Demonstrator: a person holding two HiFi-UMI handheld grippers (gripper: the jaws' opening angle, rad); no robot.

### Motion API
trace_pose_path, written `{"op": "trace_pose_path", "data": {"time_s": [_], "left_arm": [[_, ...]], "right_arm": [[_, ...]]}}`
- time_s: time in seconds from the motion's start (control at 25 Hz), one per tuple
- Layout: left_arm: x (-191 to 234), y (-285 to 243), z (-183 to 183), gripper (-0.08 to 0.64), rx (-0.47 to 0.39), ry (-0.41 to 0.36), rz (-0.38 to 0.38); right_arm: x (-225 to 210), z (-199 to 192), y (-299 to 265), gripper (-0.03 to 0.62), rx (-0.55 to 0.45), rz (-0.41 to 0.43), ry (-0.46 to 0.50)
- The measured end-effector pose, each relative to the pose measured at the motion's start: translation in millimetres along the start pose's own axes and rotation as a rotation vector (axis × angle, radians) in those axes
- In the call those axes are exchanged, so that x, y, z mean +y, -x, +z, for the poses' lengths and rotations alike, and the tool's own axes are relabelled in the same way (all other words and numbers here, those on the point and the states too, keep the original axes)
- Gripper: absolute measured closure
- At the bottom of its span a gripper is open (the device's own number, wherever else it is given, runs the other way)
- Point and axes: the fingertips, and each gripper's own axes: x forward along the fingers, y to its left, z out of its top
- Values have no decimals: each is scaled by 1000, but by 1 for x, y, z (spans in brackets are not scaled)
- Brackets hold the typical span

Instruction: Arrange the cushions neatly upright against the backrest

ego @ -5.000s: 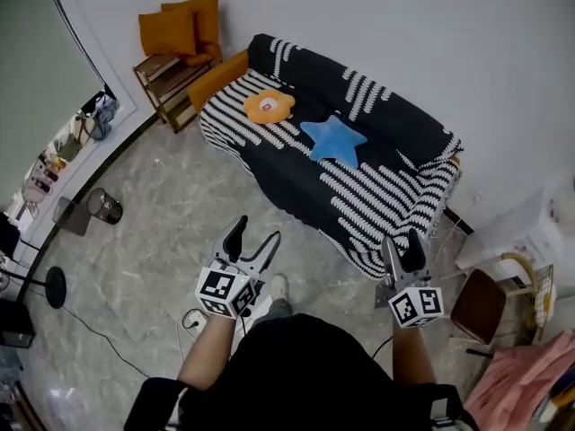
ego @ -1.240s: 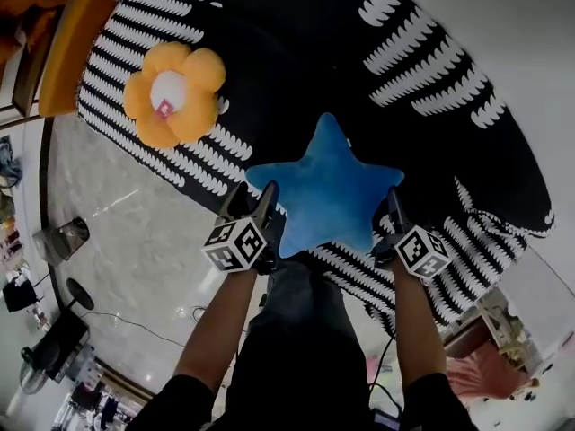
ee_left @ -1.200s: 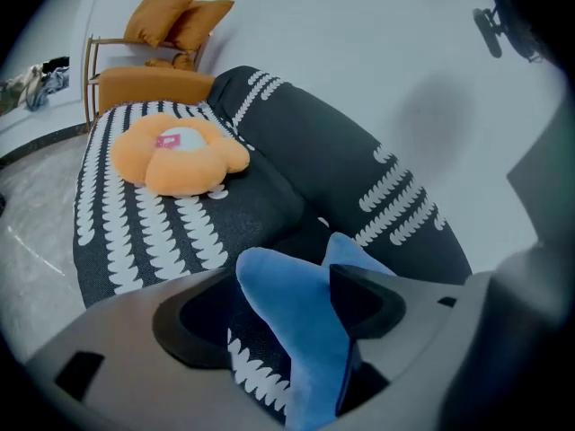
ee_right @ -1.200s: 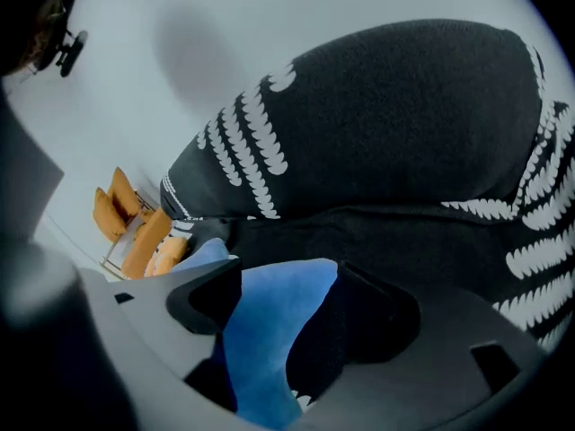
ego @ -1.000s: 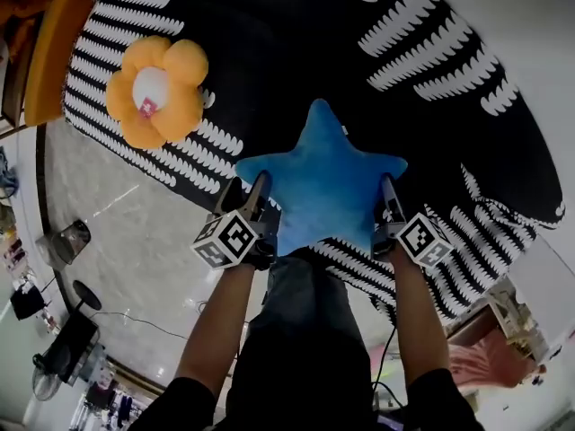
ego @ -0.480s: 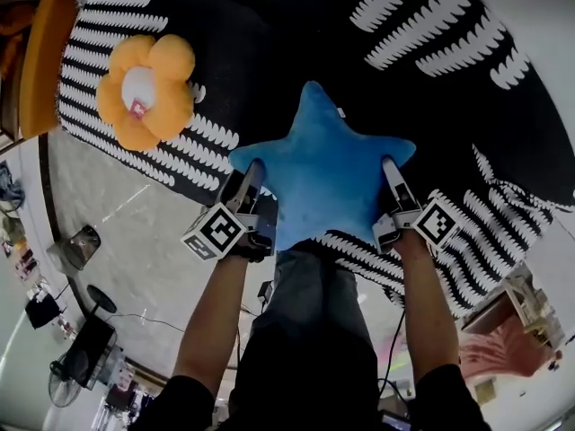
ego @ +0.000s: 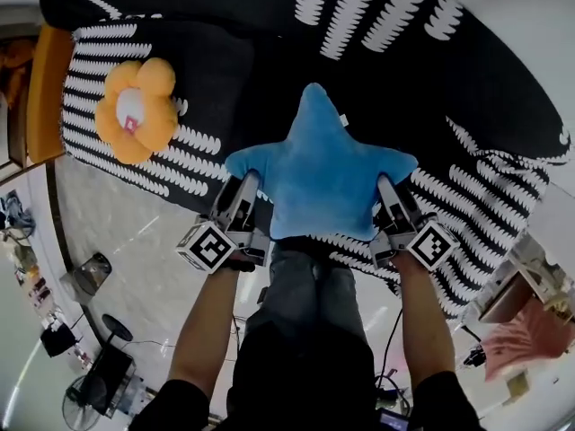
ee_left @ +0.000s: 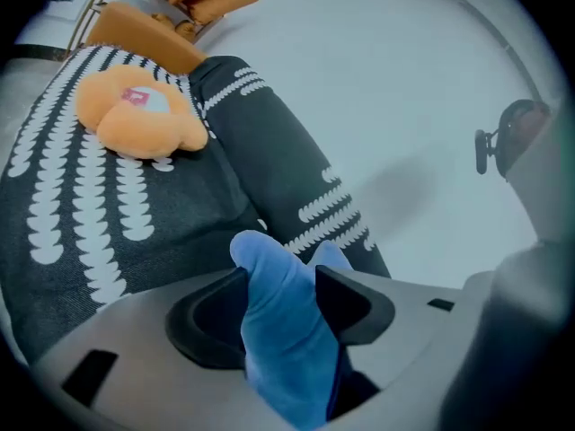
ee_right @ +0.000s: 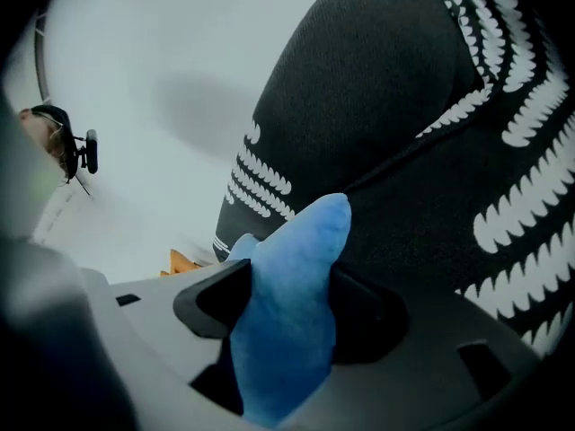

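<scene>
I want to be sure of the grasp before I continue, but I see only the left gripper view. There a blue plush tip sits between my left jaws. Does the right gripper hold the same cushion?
Observer: Yes. The right gripper is shut on another arm of the same blue star cushion.
Operator: Are both grips firm?
Observer: Both grippers' jaws have just been closing, each with a star arm between them. The right gripper view shows its pads pressing the plush.
Operator: How does the star lie?
Observer: In the head view the left gripper holds its left side, the right gripper its right side. Its top point aims at the backrest.
</scene>
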Motion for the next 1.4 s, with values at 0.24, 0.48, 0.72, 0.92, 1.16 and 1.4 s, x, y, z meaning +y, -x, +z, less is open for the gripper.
{"op": "trace_pose_path", "data": {"time_s": [0.24,0.48,0.72,0.92,1.16,1.4], "left_arm": [[-69,-32,-7,325,27,-78,-143],[-141,-73,-3,325,63,-138,-274],[-214,-117,2,325,54,-160,-428],[-250,-155,26,325,90,-166,-537],[-272,-183,28,325,101,-208,-582],[-253,-202,14,325,130,-209,-545]], "right_arm": [[-9,32,62,321,-153,12,3],[-12,75,99,321,-265,8,36],[-21,135,123,321,-389,14,55],[-4,178,121,319,-481,-32,116],[-18,216,113,318,-572,-17,117],[-40,211,109,316,-549,-110,160]]}}
